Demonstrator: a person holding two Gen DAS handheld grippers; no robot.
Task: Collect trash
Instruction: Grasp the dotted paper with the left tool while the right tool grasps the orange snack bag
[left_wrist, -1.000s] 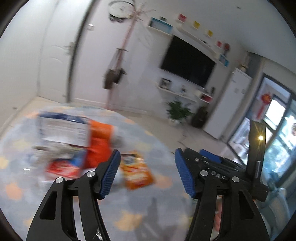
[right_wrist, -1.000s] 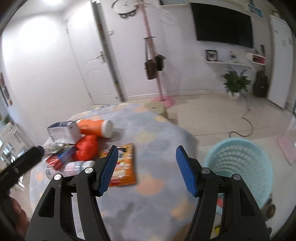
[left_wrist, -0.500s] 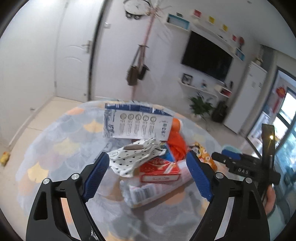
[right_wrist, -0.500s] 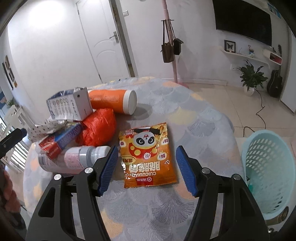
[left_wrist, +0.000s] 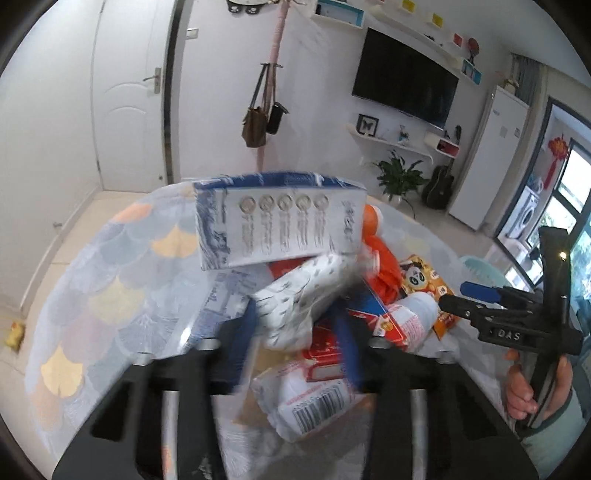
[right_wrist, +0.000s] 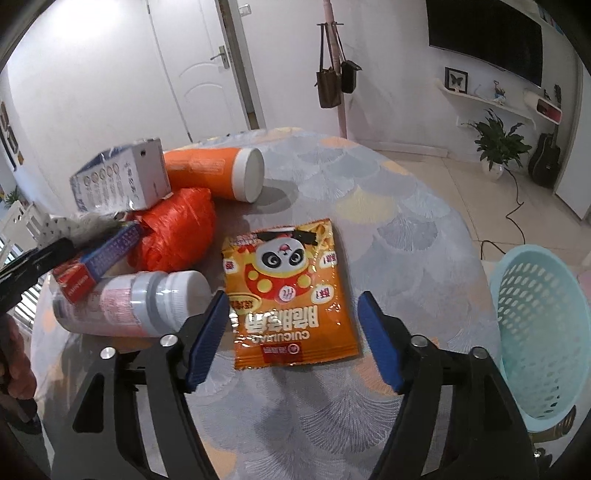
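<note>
The round table (right_wrist: 406, 206) with its scale-patterned cloth filled most of what I saw, and the pale blue mesh basket (right_wrist: 532, 332) stood on the floor just off its right edge. On the cloth the trash lay heaped together: a blue-and-white carton (right_wrist: 122, 177) rested on top of an orange canister (right_wrist: 214, 173) lying on its side and a crumpled orange-red bag (right_wrist: 177, 232). In front of those lay a clear bottle (right_wrist: 129, 302) with a white cap, a red and blue box (right_wrist: 96, 262) across it. The orange panda snack packet (right_wrist: 288, 291) lay flat, apart from the heap. My right gripper (right_wrist: 291, 332) hung over the packet's near edge with its blue pads spread wide, one at each side, gripping nothing. My left gripper (left_wrist: 291, 347) was blurred, its pads closing in on either side of a white spotted wrapper (left_wrist: 299, 295); I could not tell whether they had clamped it.
</note>
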